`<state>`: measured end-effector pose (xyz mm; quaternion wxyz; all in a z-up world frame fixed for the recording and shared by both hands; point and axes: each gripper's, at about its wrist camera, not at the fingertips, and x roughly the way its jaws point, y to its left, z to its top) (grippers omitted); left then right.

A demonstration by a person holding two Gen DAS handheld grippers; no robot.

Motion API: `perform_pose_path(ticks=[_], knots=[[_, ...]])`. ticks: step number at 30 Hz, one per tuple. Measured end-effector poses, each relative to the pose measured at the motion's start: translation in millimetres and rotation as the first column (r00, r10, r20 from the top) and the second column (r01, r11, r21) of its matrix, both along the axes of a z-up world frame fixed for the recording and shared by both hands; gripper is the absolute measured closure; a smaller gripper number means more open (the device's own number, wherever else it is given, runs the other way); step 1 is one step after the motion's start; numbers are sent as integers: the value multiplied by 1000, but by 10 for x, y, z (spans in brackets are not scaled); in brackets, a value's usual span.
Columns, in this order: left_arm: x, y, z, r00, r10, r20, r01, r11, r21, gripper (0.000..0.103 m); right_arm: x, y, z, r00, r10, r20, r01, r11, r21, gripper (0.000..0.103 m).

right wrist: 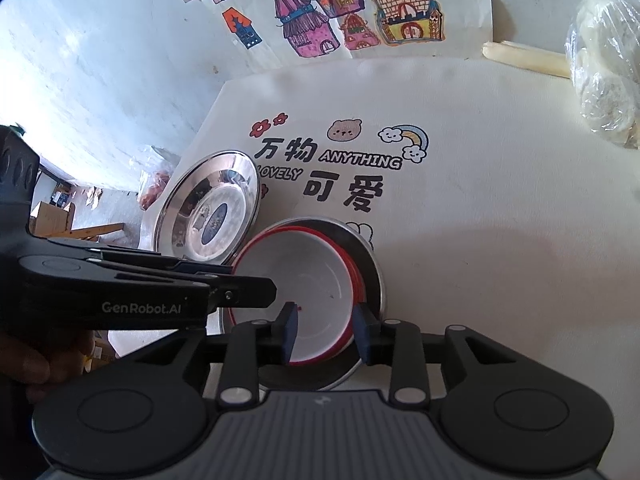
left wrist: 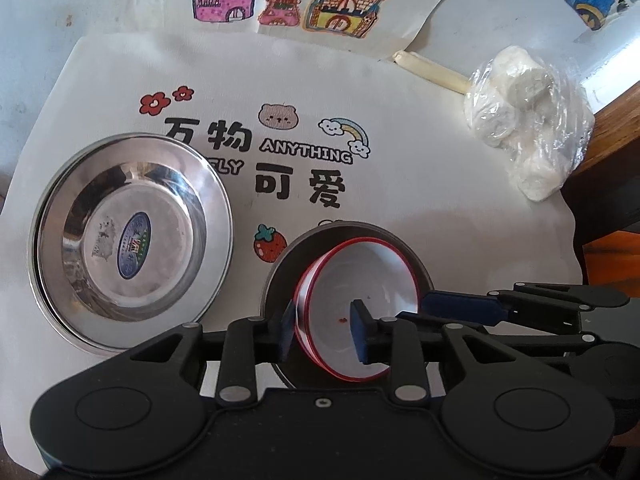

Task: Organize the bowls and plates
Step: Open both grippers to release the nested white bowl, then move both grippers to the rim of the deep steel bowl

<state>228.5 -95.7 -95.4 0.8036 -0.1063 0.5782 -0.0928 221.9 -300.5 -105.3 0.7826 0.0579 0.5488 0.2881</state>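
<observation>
I see the red-rimmed white bowl (left wrist: 352,304) sitting tilted inside a dark steel plate (left wrist: 280,276), near the front edge of the printed cloth (left wrist: 440,184). My left gripper (left wrist: 322,330) straddles the bowl's near-left rim, one pad outside the wall, one inside; a sliver of gap shows at the inner pad, so I read it as spread, not pinching. My right gripper (right wrist: 326,332) straddles the bowl's right rim the same way (pads look loose of the wall, hard to be sure at the right pad), so spread too.

The bottom of the bowl and most of the dark plate are hidden behind the gripper bodies. Red specks sit inside the bowl; I can't tell what they are.

A second shiny steel plate (left wrist: 132,240) lies to the left on the cloth, just beside the dark one, a sticker in its middle.

Left view shows the plastic-wrapped white lumps (left wrist: 528,120) whole; in the right view they are cut off at the edge. Only the right view shows a hand (right wrist: 24,364) under the left gripper, plus floor clutter beyond the table edge, too blurred to name. House drawings (right wrist: 332,20) lie beyond the cloth.
</observation>
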Motion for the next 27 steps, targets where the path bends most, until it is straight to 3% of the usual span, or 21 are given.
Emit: perform_pose_path(ticks=[3,8,10,14,16,19,27], knots=[[-13,31,54,1000,-3,18,3,1000,2,57,-20,15,48,1000,-16,13,17,1000,-6,66],[-20,113,138,999,-5,46,5,1000,18,34,-71,-20,165,997,-69,43,70,997,-18,52],[-16,162,150,999,-1,49,0,1000,18,20,-91,-49,207,993,-105,50,106,994,-24,40],[-20,260,149,999,-9,53,10,1000,-13,2,-146,-139,268,979,-197,52,199,979,-38,19],[-14,285,144,998,-38,52,40,999,-34,1,-205,-183,296,967,-249,54,251,967,-44,8],[-23,285,149,994,-94,64,96,995,-27,1,-300,-200,314,949,-308,64,312,948,-64,2],[-47,286,199,983,-160,85,165,984,-62,1,-538,-185,381,902,-419,107,429,898,-101,0]])
